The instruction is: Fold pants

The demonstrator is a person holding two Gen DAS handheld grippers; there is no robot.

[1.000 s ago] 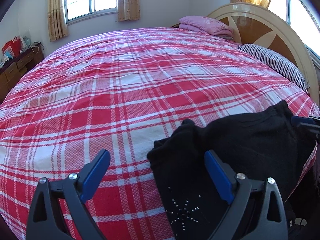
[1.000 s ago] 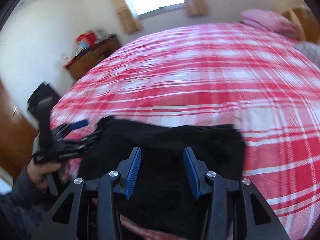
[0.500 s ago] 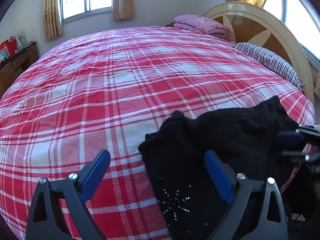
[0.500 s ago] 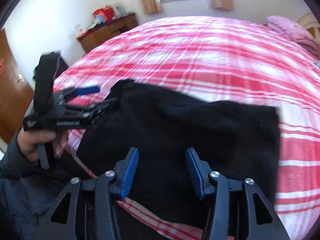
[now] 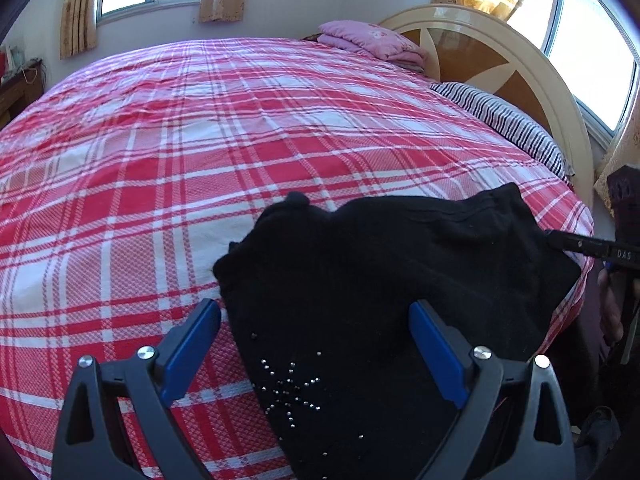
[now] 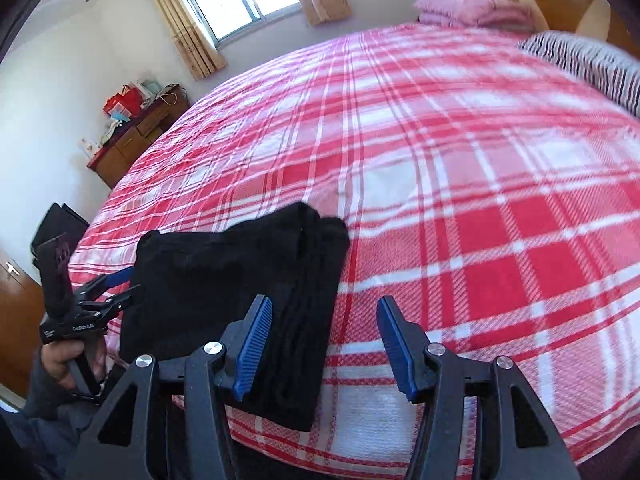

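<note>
Black pants [image 5: 380,280] lie folded into a thick bundle at the near edge of the bed, with a star of small studs toward me. They also show in the right wrist view [image 6: 236,280]. My left gripper [image 5: 316,344] is open just above the pants' near end, holding nothing; it shows from the side in the right wrist view [image 6: 116,288]. My right gripper [image 6: 324,336] is open and empty over the pants' right edge and the sheet; its tip shows in the left wrist view [image 5: 580,246].
The bed has a red and white plaid sheet [image 5: 200,140]. A pink folded blanket [image 5: 372,42], a striped pillow [image 5: 500,120] and a curved headboard [image 5: 500,56] are at the far end. A wooden dresser [image 6: 136,140] stands by the wall.
My right gripper has opened wider and swung right, so the pants now sit at its left finger. The left gripper stays open over the pants.
</note>
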